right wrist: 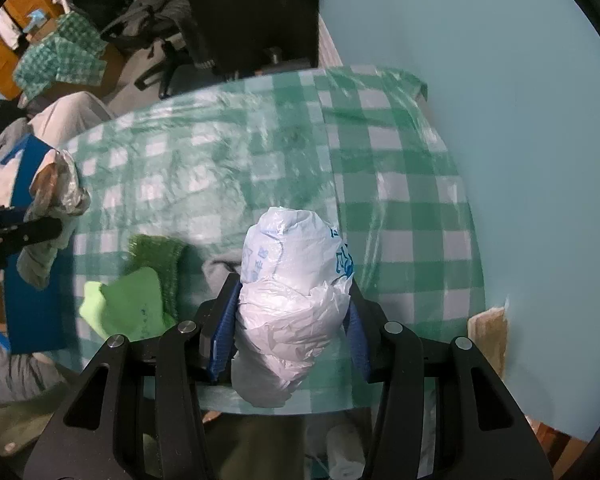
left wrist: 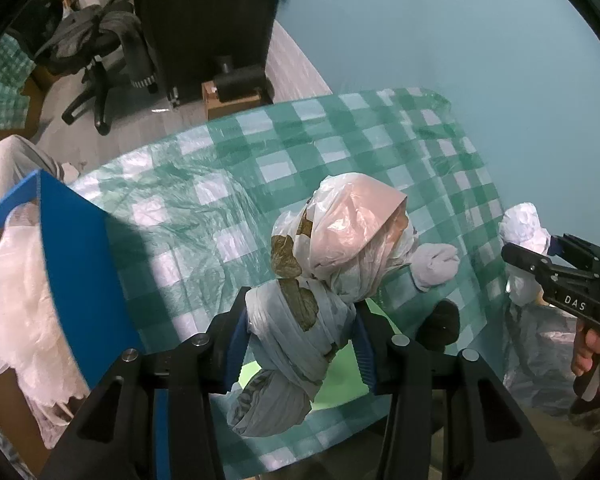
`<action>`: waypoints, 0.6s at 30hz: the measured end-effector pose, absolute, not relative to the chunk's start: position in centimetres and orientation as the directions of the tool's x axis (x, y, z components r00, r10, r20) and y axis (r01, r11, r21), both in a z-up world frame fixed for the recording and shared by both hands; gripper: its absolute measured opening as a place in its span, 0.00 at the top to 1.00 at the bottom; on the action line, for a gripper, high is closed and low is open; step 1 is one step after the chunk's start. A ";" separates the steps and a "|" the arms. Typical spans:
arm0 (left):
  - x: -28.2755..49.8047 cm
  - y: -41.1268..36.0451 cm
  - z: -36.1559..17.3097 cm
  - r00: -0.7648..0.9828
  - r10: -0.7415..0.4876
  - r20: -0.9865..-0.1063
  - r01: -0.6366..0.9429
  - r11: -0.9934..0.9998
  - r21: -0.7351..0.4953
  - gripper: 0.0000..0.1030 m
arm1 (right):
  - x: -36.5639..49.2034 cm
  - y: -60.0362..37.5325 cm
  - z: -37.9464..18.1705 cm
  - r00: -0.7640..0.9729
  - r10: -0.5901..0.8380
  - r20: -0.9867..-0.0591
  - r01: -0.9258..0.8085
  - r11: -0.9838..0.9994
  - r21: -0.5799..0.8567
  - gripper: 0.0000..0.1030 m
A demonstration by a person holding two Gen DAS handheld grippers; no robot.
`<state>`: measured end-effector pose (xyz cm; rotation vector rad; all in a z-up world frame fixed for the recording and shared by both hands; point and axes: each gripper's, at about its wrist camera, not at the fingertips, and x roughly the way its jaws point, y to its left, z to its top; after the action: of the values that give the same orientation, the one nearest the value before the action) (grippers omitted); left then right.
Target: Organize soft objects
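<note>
My left gripper (left wrist: 298, 336) is shut on a knotted bundle of plastic bags (left wrist: 332, 256), white and pinkish with brown patches, held above the green checked tablecloth (left wrist: 220, 184). My right gripper (right wrist: 294, 320) is shut on a rolled white plastic bag with blue print (right wrist: 296, 280), held over the table's near edge. The right gripper and its bag also show at the right of the left wrist view (left wrist: 524, 256). The left gripper with its bundle shows at the left of the right wrist view (right wrist: 48, 216). A blue box (left wrist: 76, 272) holding crumpled white plastic stands at the table's left.
A green sponge (right wrist: 156, 264), a light green cloth (right wrist: 128, 308) and a grey sock (left wrist: 438, 264) lie on the tablecloth near the grippers. A black round object (left wrist: 440, 320) lies by the sock. An office chair (left wrist: 96, 52) and a dark cabinet (left wrist: 204, 20) stand behind the table.
</note>
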<state>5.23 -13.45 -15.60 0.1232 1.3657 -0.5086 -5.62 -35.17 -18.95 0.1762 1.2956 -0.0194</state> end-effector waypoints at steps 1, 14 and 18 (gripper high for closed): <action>5.1 -13.4 -15.3 0.121 -0.278 -0.953 0.415 0.886 -0.206 0.55 | -5.8 -35.0 -18.5 0.277 0.087 -0.957 0.108 0.987 0.121 0.53; 4.2 -12.1 -11.1 0.200 -0.296 -0.934 0.400 0.895 -0.198 0.55 | -4.3 -31.6 -14.9 0.305 0.129 -0.944 0.000 0.991 0.135 0.54; 3.9 -11.2 -10.6 0.211 -0.296 -0.932 0.378 0.904 -0.201 0.55 | -3.7 -30.4 -13.9 0.314 0.145 -0.938 -0.031 0.989 0.143 0.54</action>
<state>3.90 -11.19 -10.62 0.0759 1.2756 -0.4690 -3.73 -30.44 -13.89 0.1049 1.2464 0.1160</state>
